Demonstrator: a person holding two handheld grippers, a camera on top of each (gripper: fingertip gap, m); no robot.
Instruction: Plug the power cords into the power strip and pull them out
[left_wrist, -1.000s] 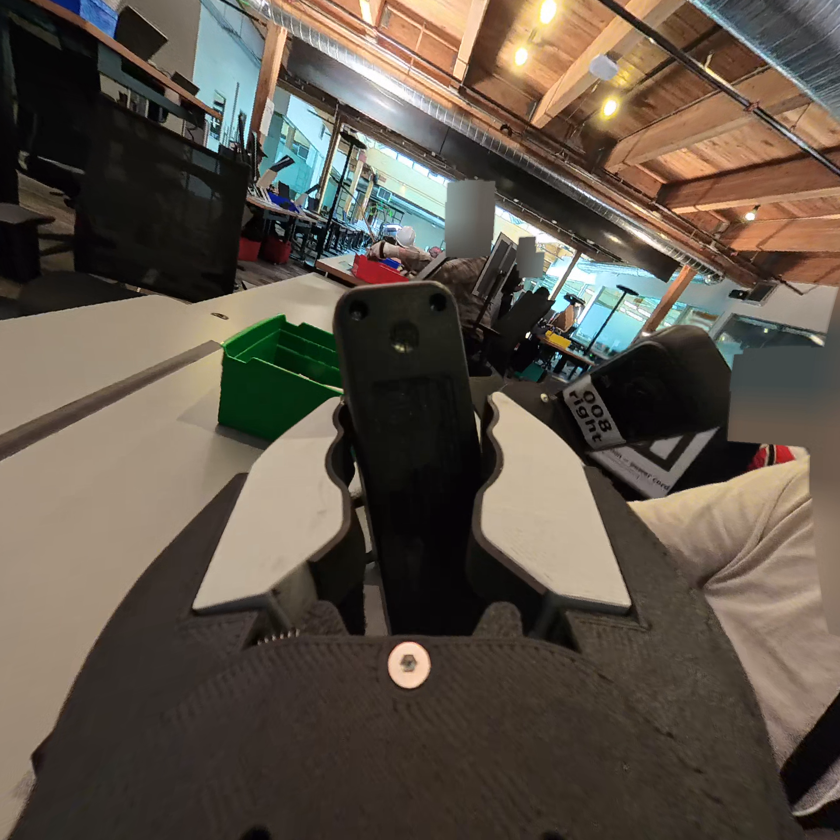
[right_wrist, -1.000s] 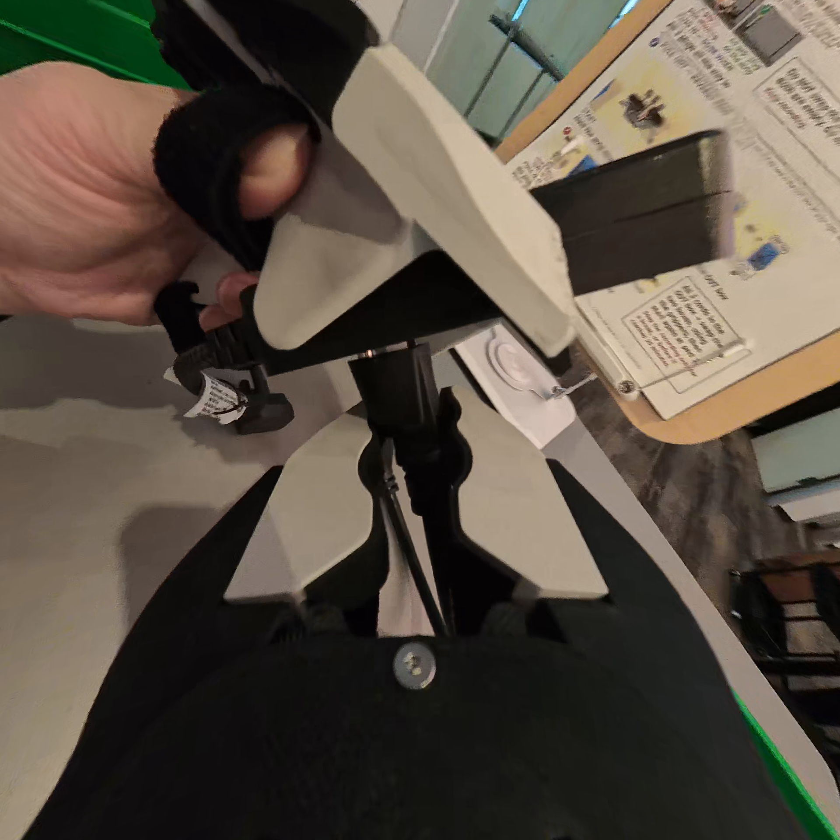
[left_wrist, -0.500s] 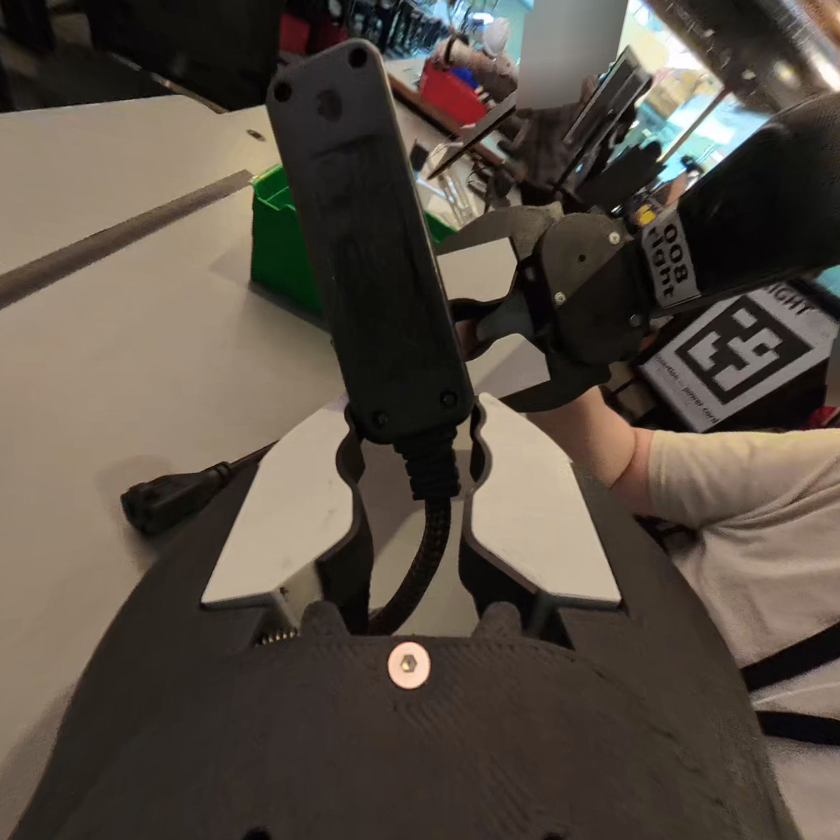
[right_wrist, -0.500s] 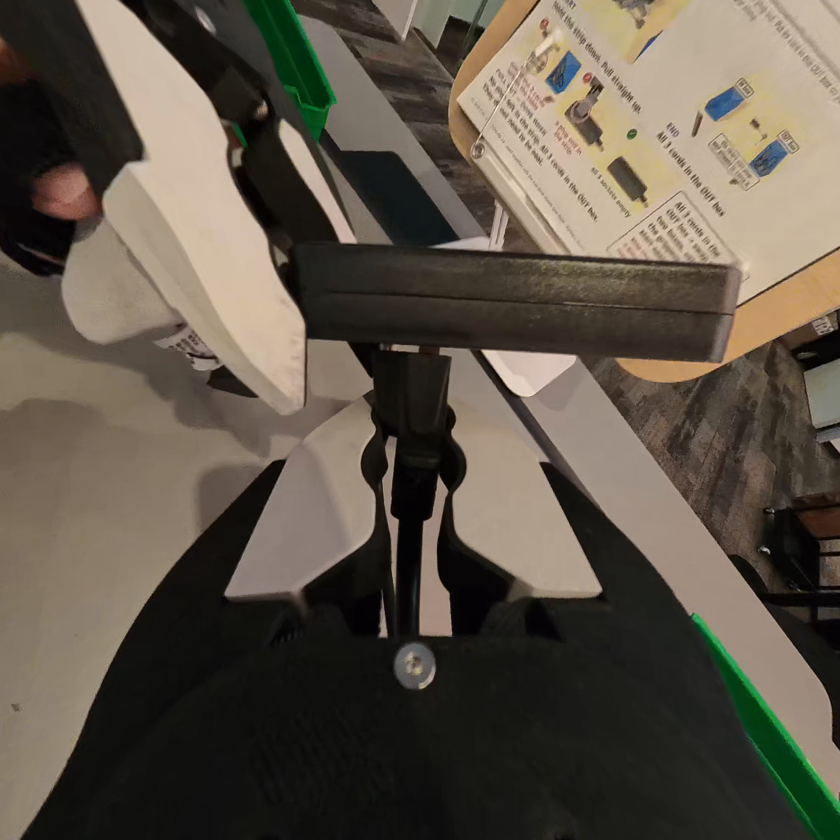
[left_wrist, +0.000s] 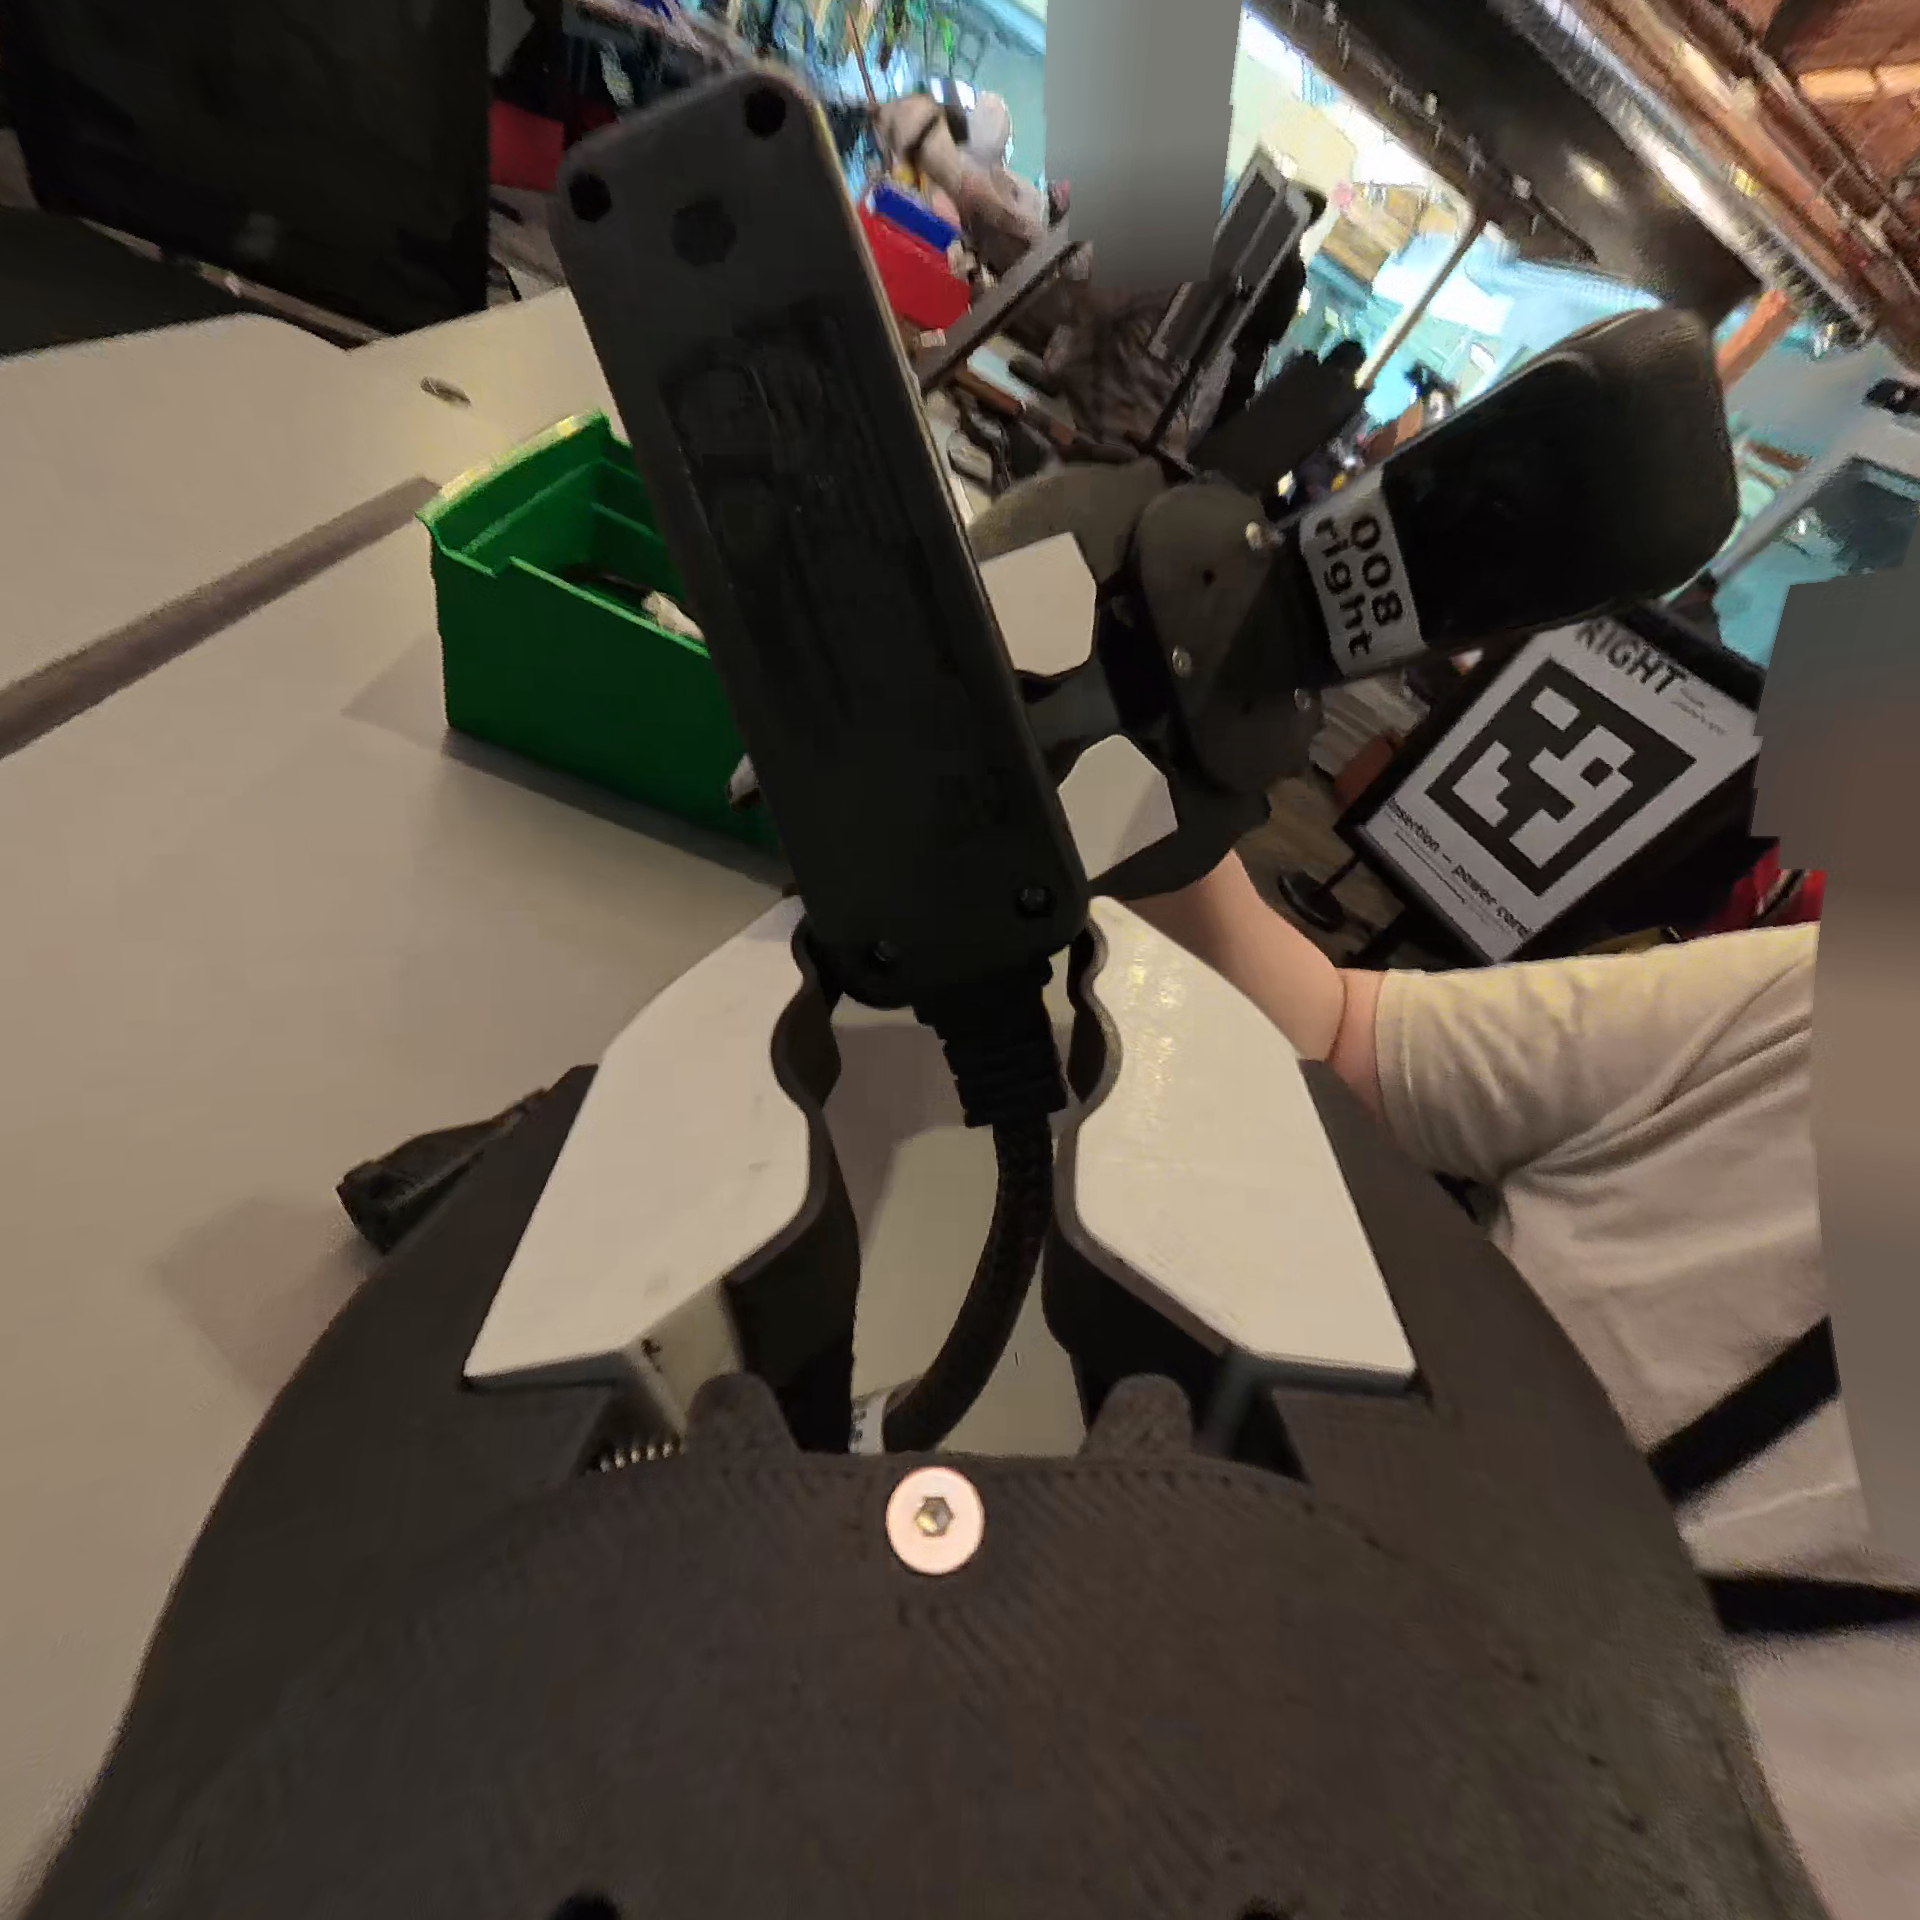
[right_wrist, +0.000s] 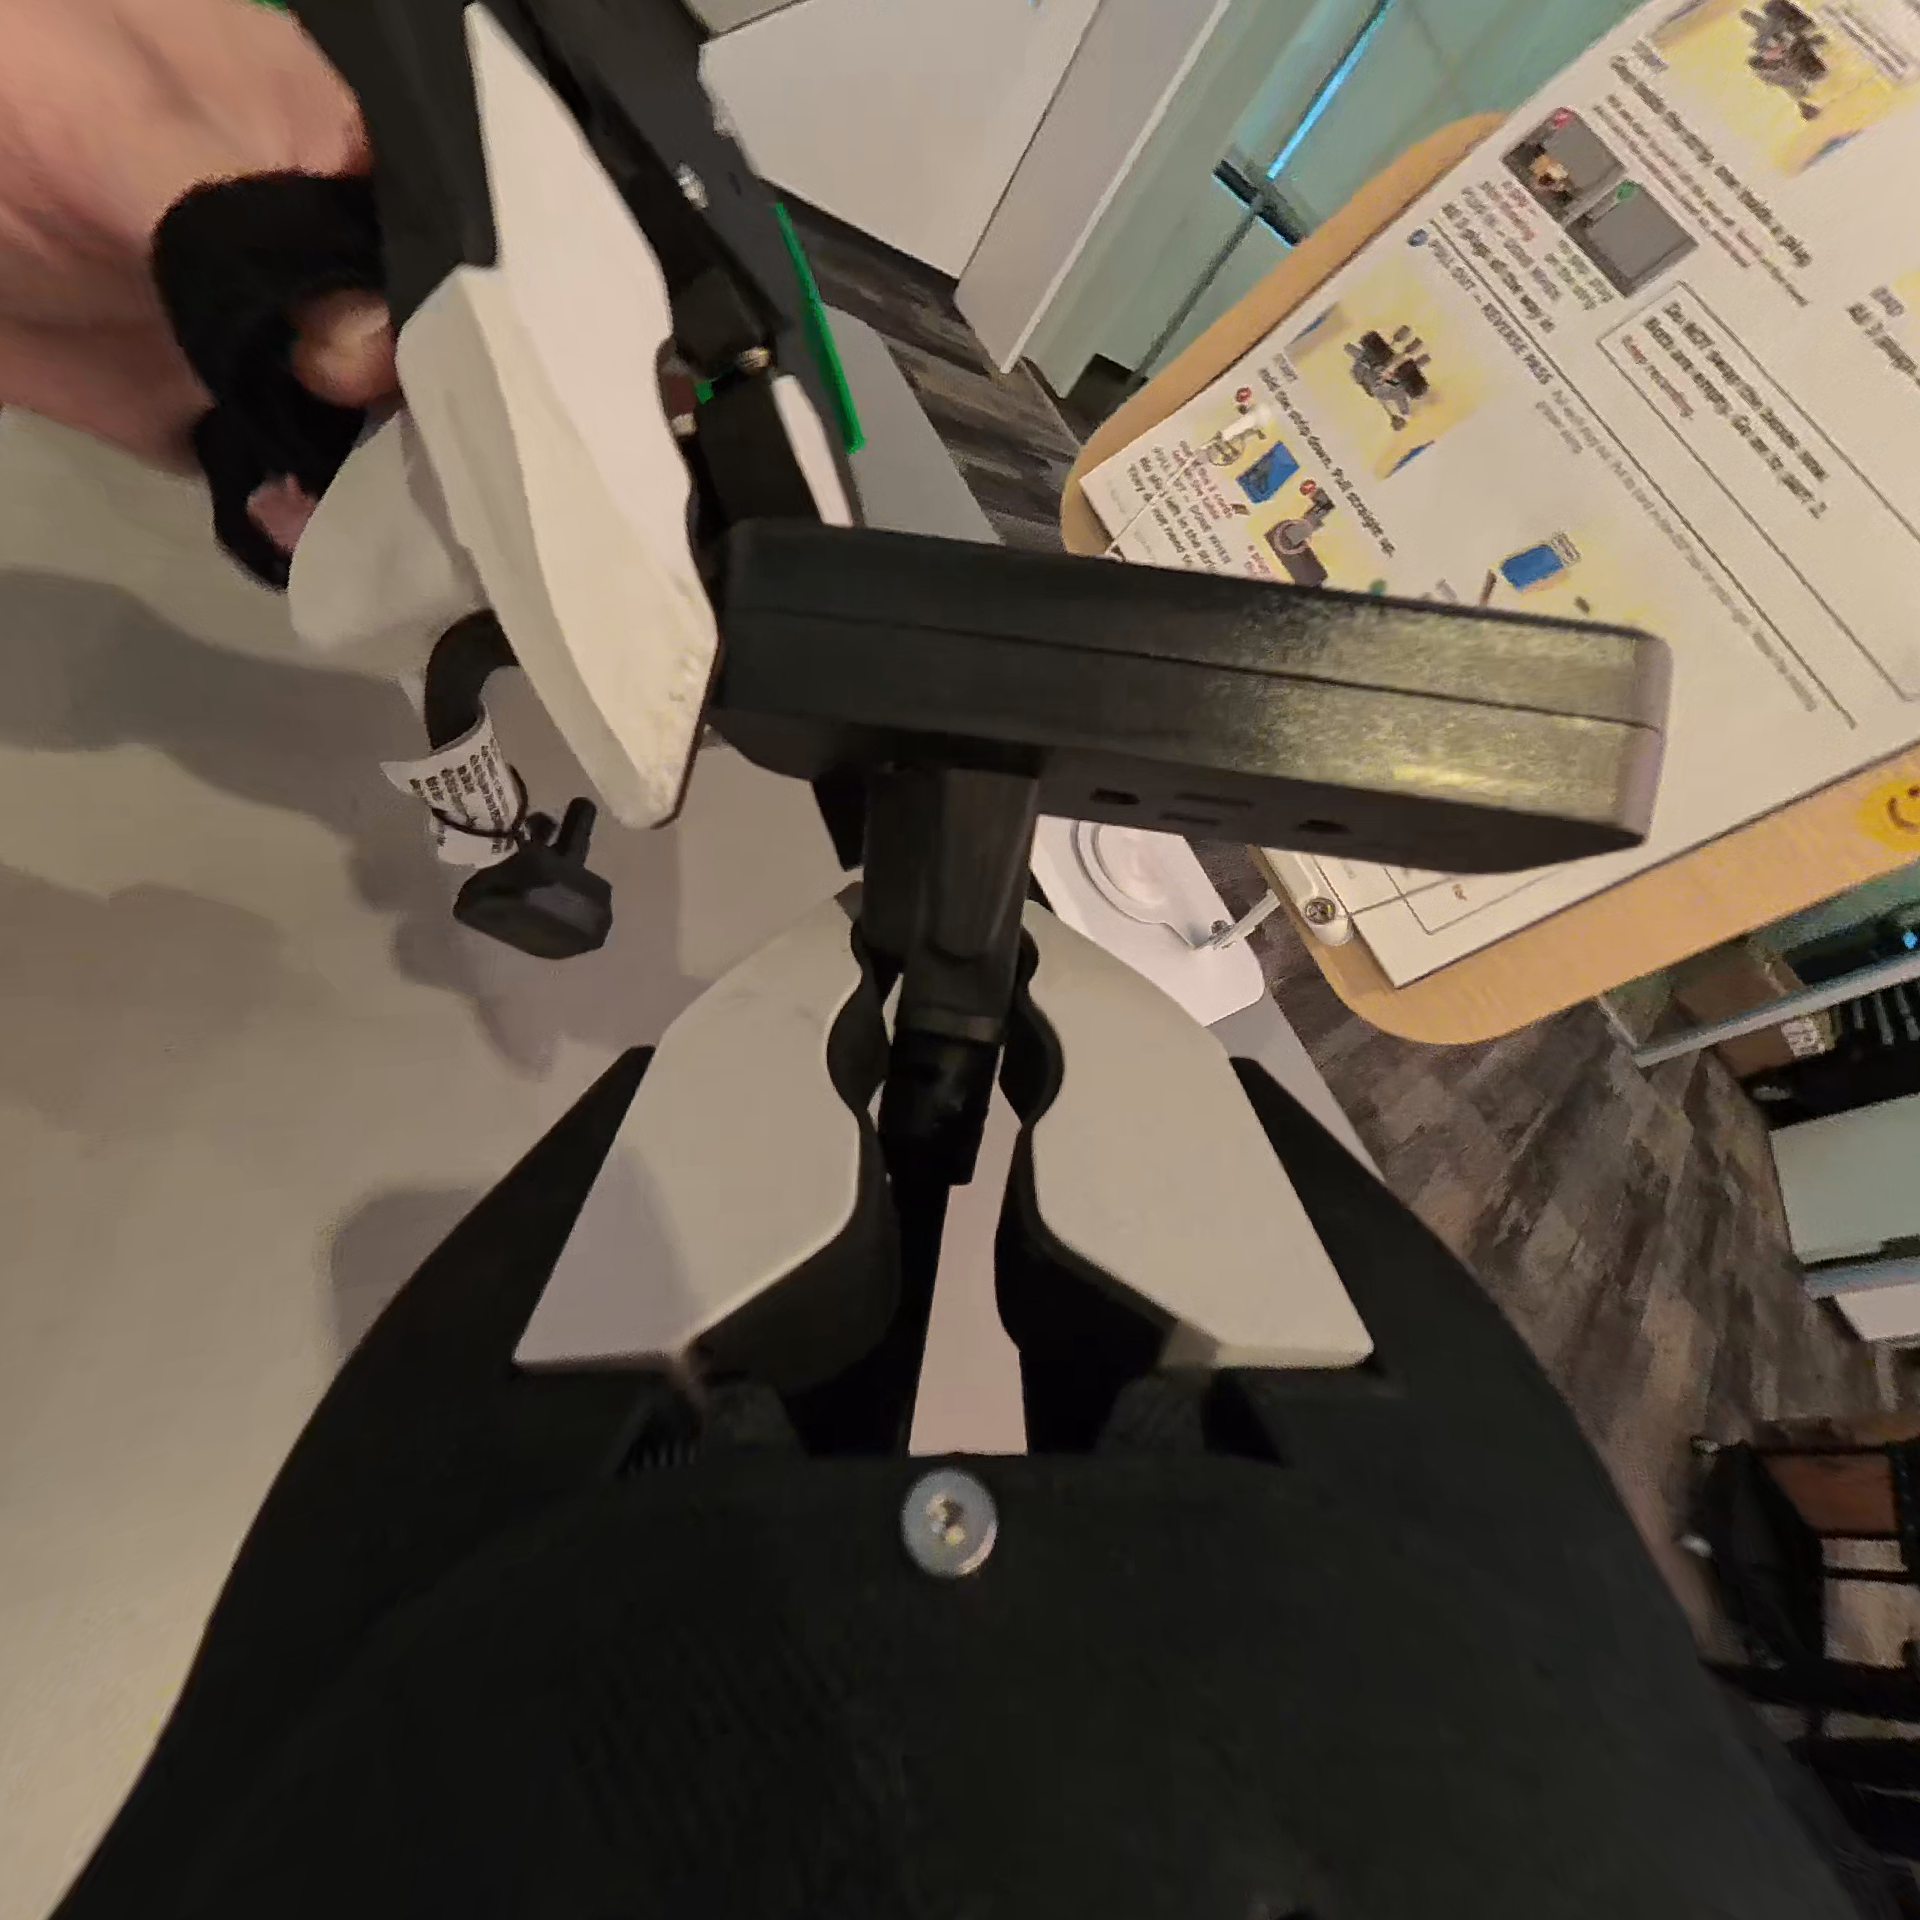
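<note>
With the left gripper (left_wrist: 940, 971) clenching the cord end of the lifted power strip (right_wrist: 1184, 686), the right gripper (right_wrist: 945, 982) is grasping 1 plug (right_wrist: 951, 862) seated underneath, best moved squarely along its prongs.

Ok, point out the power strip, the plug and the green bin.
power strip (left_wrist: 831, 582): left wrist view, back face.
plug (right_wrist: 961, 883): right wrist view, body below the strip.
green bin (left_wrist: 561, 675): left wrist view, front wall.

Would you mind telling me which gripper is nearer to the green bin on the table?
Left. The left gripper, clamping the power strip, sits just short of the green bin; the right gripper is off to its right.
</note>
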